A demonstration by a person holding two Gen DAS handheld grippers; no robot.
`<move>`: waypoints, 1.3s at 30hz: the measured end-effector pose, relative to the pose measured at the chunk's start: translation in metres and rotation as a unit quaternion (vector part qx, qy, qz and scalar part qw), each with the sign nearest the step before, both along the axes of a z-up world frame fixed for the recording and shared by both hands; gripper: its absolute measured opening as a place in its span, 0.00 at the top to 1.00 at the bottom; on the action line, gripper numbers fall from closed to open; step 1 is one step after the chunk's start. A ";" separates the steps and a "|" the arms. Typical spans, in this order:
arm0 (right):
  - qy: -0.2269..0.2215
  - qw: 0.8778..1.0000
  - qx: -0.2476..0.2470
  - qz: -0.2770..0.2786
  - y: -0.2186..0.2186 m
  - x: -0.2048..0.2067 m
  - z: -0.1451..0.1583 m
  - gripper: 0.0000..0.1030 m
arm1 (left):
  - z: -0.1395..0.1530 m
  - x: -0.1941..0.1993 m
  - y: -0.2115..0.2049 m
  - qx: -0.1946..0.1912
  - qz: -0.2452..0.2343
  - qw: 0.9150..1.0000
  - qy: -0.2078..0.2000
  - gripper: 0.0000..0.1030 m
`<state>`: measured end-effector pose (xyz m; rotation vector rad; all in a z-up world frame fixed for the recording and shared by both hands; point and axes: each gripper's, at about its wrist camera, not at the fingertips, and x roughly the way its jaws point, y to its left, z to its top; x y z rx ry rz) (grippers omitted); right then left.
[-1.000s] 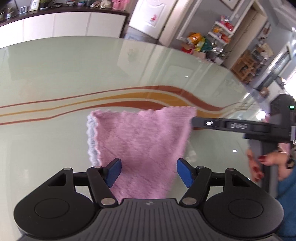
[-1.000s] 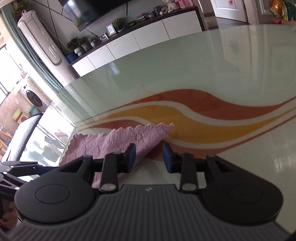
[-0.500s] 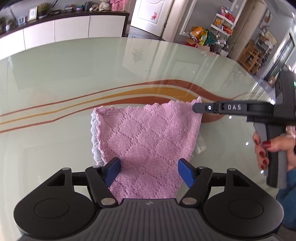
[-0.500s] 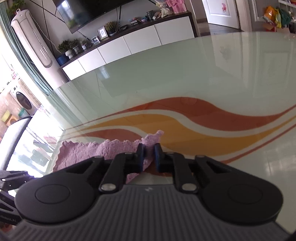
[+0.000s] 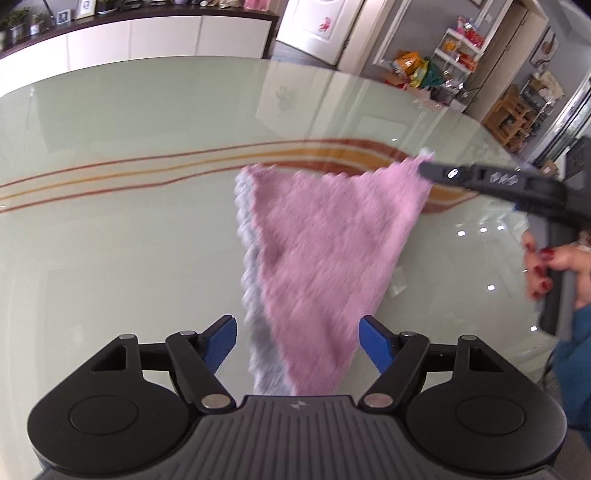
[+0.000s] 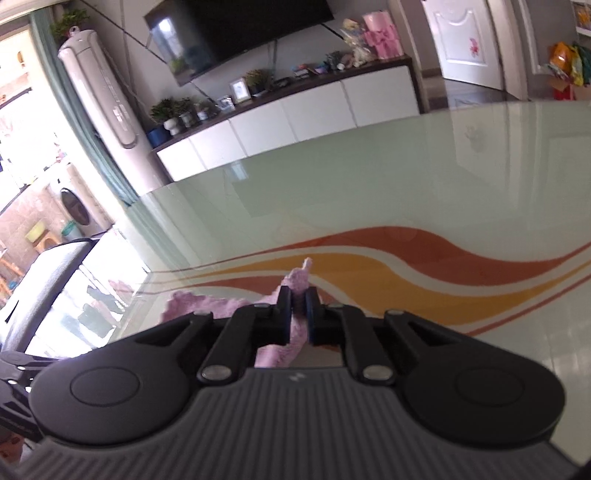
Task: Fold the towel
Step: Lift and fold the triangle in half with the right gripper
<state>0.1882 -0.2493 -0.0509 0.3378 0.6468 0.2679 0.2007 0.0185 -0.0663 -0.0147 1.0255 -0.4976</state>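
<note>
Left wrist view: sits just behind the left gripper point(image 5: 297, 338), looks forward and down across the glass bench point(image 5: 110, 240) from close above; far end shows a white cabinet point(image 5: 147, 37) and a door. The right gripper point(image 5: 424, 170) enters from the right edge.

Right wrist view: sits just behind the right gripper point(image 6: 298, 314), angled lower and toward the left, facing the same cabinet point(image 6: 295, 122) with a TV point(image 6: 240, 29) above.

The 2 views share the pink towel point(image 5: 325, 251) point(image 6: 299, 280), the bench's orange stripes point(image 6: 406, 258), the cabinet and the door.
</note>
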 end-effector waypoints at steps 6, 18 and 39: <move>-0.024 0.997 -0.017 0.066 0.037 -0.012 0.018 0.92 | 0.000 -0.006 0.009 0.038 0.029 0.999 -0.003 0.26; -0.037 0.980 -0.023 0.194 0.108 -0.039 0.031 0.92 | 0.000 -0.011 0.031 0.051 0.049 0.997 0.001 0.27; -0.031 0.959 -0.027 0.279 0.165 -0.057 0.022 0.92 | -0.003 -0.025 0.067 0.060 0.054 0.997 0.006 0.27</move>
